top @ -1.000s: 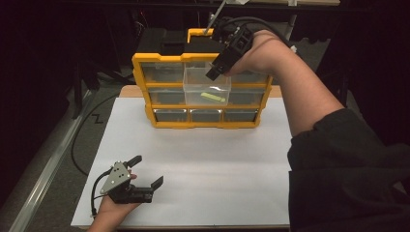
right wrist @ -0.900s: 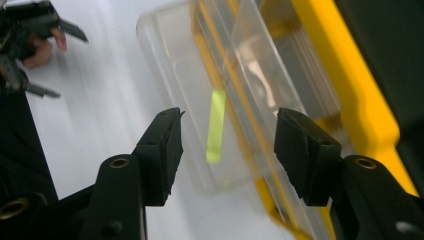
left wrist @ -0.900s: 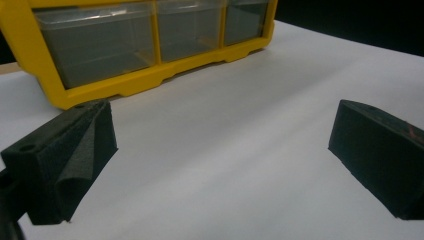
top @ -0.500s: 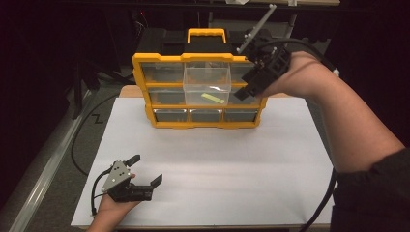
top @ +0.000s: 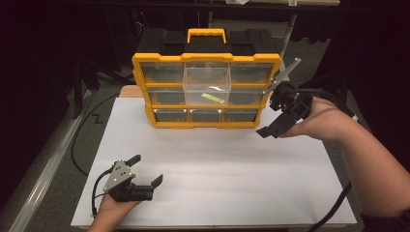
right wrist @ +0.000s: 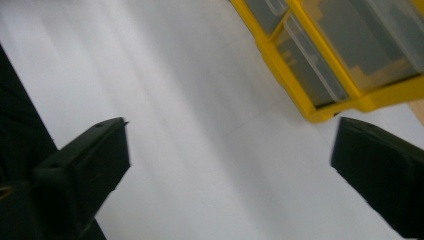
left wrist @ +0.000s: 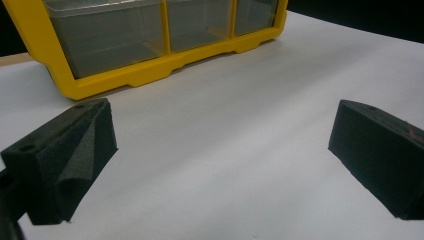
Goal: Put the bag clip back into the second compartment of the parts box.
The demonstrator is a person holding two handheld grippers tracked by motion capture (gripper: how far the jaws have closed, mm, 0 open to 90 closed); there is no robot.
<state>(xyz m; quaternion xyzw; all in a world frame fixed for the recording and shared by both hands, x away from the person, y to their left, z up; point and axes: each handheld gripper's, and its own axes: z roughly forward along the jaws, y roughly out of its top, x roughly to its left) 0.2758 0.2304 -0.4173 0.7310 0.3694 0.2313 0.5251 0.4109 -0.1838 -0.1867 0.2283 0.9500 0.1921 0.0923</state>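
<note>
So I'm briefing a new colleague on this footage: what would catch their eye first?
The yellow drawer organizer at the far edge of the white table, its clear middle drawer pulled out with a yellow-green piece inside. The right gripper hovers open at its right; the left gripper rests open near the front.

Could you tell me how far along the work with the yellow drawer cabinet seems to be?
Done, it seems: a yellow-green item lies in the clear middle drawer, pulled out of the cabinet. In hand: nothing; the right gripper is open beside the cabinet, and the left gripper rests open near the table edge. Left, probably: pushing the drawer shut.
</note>
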